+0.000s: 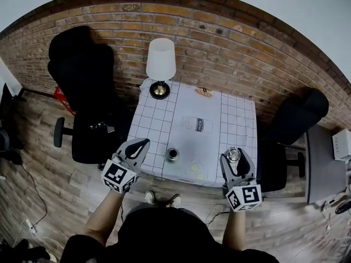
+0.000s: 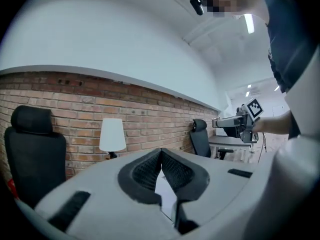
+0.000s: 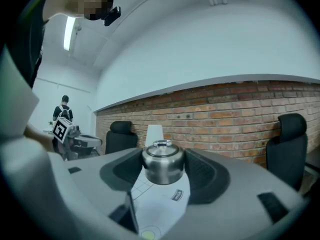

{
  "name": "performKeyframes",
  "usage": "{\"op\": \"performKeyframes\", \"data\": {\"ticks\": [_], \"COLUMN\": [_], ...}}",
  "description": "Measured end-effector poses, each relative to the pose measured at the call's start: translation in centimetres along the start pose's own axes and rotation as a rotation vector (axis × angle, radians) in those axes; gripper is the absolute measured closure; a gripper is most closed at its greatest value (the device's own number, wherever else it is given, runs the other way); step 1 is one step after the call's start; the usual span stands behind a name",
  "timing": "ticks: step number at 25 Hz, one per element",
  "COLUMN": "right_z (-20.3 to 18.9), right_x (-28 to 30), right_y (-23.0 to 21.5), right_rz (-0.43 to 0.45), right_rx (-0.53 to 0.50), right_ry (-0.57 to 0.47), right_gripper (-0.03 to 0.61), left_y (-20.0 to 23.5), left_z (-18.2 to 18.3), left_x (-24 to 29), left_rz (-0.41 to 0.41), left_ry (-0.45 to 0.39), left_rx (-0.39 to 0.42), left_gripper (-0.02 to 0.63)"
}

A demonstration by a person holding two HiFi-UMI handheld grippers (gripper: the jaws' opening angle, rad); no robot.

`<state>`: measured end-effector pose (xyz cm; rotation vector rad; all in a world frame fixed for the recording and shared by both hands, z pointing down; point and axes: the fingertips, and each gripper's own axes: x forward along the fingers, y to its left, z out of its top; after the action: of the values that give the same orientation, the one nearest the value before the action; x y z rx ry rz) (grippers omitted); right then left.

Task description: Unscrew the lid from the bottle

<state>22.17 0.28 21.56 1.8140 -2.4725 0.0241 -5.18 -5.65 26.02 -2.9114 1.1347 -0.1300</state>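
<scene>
**Between the right jaws: lid [image 3: 162, 166] lifted clear of the bottle [image 1: 172, 154]**

Up in the right hand-held gripper [image 1: 235, 158], the steel lid with its small ring handle is sitting squarely between the two dark pads, which are pressing on its sides. The right gripper view is showing this grasp plainly. The head view is giving only a glimpse of the lid from above, near the front right edge of the desk [image 1: 236, 119].

Only the head view is showing the bottle. It is standing upright and open-mouthed near the front middle of the desk, well to the left of the lid and apart from both grippers. The left hand-held gripper [image 2: 161, 154] is hovering over the front left corner. Its own view is showing the jaws clenched tip to tip with nothing between them.

A white cloth with a grid pattern is covering the desk. A lamp [image 1: 160, 64] with a white shade is standing at the far left corner. A brick wall [image 1: 247, 43] is running behind the desk, a black office chair [image 1: 82, 92] is standing on each side, and wooden floor [image 1: 33, 163] is showing around them. The left gripper view is also catching the right gripper with its marker cube held out at the right.
</scene>
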Motion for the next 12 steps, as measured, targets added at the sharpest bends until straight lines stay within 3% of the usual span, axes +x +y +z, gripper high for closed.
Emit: {"op": "performKeyframes", "data": {"ticks": [12], "right_z": [2.2], "right_x": [-0.9], "right_y": [-2.3], "right_rz": [-0.088], "right_rx": [-0.002], "right_ry": [-0.032], "right_gripper": [0.310], "left_y": [0.1], "left_z": [6.8], "left_x": [-3.2], "left_rz": [0.075], "left_ry": [-0.114], "left_rx": [0.021], "left_gripper": [0.591]}}
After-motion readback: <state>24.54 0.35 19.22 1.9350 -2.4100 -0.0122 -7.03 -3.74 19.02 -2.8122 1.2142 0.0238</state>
